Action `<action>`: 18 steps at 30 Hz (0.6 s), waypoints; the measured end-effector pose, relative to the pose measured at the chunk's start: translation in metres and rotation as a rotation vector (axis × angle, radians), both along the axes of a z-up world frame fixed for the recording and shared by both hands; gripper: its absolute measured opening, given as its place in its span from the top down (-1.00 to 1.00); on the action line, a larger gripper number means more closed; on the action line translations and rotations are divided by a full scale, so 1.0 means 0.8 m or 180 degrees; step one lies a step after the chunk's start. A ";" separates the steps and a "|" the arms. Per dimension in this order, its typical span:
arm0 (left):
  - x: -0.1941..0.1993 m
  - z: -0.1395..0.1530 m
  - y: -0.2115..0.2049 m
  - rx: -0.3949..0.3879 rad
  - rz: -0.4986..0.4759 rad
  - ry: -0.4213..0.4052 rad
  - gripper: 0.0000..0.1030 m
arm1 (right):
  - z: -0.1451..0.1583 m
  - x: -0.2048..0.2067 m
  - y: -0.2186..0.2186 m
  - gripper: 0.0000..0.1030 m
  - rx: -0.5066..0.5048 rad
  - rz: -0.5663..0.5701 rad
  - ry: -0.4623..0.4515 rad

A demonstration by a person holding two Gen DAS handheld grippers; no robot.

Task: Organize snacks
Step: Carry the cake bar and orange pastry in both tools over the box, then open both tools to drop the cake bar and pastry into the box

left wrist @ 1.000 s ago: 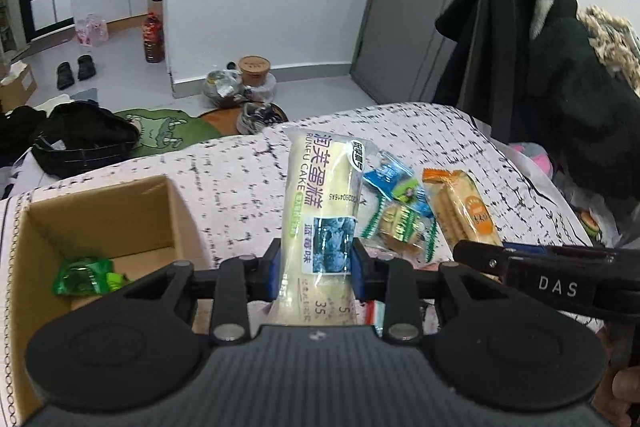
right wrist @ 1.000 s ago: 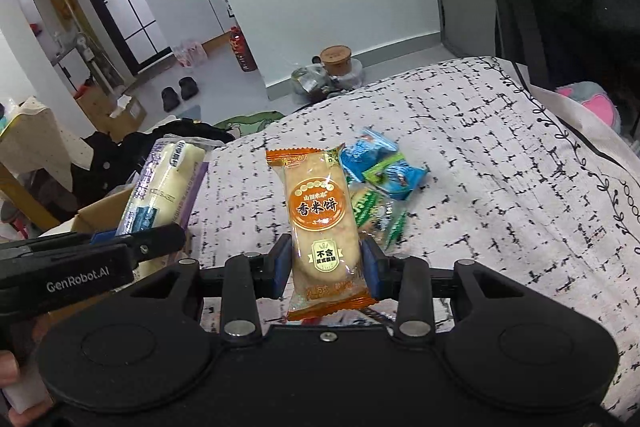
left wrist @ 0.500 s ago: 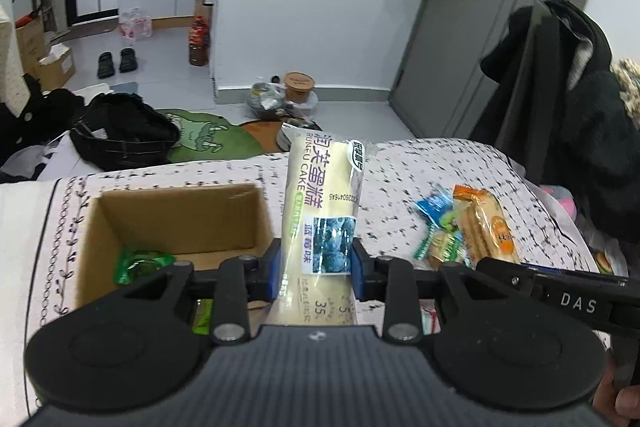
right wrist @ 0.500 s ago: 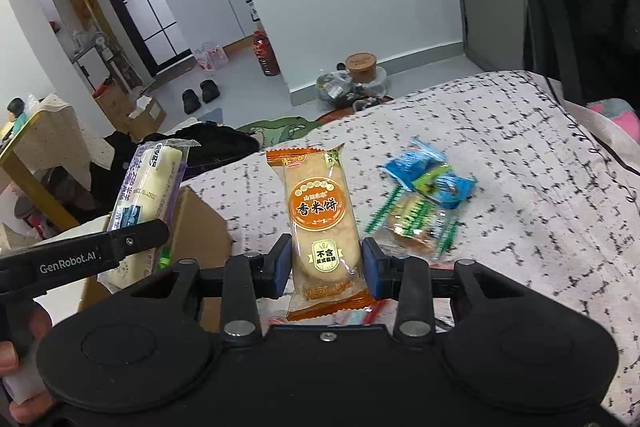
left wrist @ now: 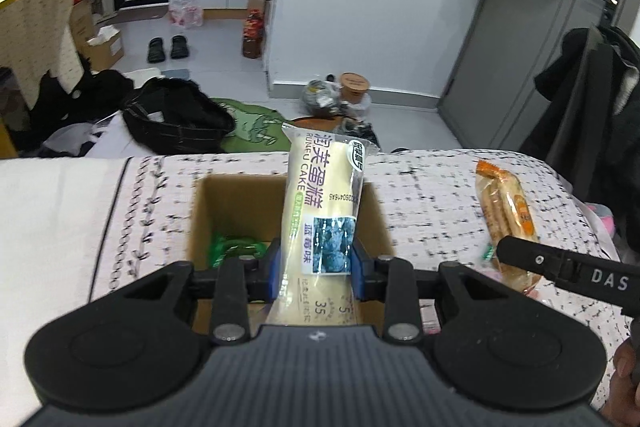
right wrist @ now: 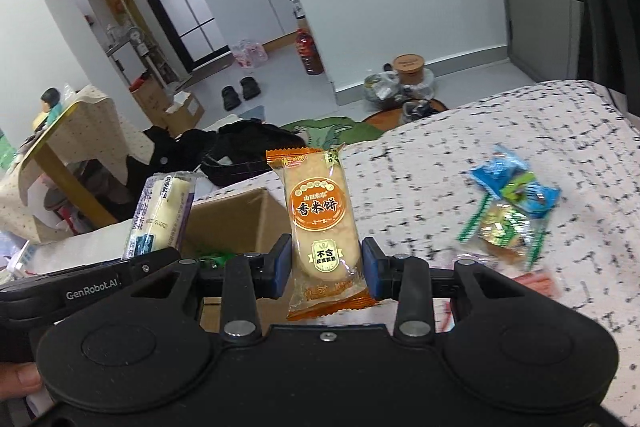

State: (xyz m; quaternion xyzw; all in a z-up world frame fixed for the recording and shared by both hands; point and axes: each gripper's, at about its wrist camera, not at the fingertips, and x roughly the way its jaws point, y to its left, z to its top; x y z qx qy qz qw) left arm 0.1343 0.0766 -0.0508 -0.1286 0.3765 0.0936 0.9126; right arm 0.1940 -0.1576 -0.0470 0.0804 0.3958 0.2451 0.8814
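My left gripper (left wrist: 314,269) is shut on a long pale cake packet (left wrist: 324,211) with a blue picture, held upright over the open cardboard box (left wrist: 200,211). A green packet (left wrist: 234,249) lies inside the box. My right gripper (right wrist: 326,269) is shut on an orange rice cracker packet (right wrist: 320,219), also upright, just right of the box (right wrist: 240,219). The right wrist view shows the cake packet (right wrist: 160,215) at the left, and the left wrist view shows the cracker packet (left wrist: 508,215) at the right.
Blue and green snack packets (right wrist: 512,203) lie on the patterned bed cover (right wrist: 540,131) to the right. Beyond the bed edge are a black bag (left wrist: 176,123), a green mat and shoes on the floor. Dark coats (left wrist: 592,99) hang at the right.
Both grippers have travelled left with their packets, from above the loose snacks to the box. The box now sits right under the cake packet. Neither grip has changed.
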 end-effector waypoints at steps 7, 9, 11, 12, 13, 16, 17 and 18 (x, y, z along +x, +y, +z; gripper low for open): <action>-0.018 -0.013 0.024 -0.0036 0.0113 0.0131 0.38 | -0.001 -0.005 0.030 0.30 0.0045 0.0117 0.0013; -0.020 -0.019 0.029 -0.0043 0.0118 0.0177 0.37 | 0.000 -0.007 0.038 0.30 0.0051 0.0145 0.0015; -0.023 -0.024 0.031 -0.0059 0.0109 0.0220 0.37 | -0.001 -0.009 0.046 0.30 0.0049 0.0168 0.0016; -0.024 -0.026 0.032 -0.0068 0.0110 0.0235 0.37 | -0.002 -0.010 0.050 0.30 0.0044 0.0178 0.0015; -0.024 -0.027 0.032 -0.0068 0.0116 0.0239 0.36 | -0.003 -0.010 0.053 0.30 0.0039 0.0186 0.0013; -0.027 -0.024 0.034 -0.0045 0.0085 0.0188 0.31 | -0.006 -0.012 0.062 0.30 0.0024 0.0214 0.0005; -0.029 -0.021 0.035 -0.0055 0.0089 0.0154 0.31 | -0.008 -0.012 0.065 0.30 0.0021 0.0220 0.0005; -0.031 -0.017 0.037 -0.0063 0.0105 0.0108 0.27 | -0.009 -0.013 0.067 0.30 0.0018 0.0221 0.0005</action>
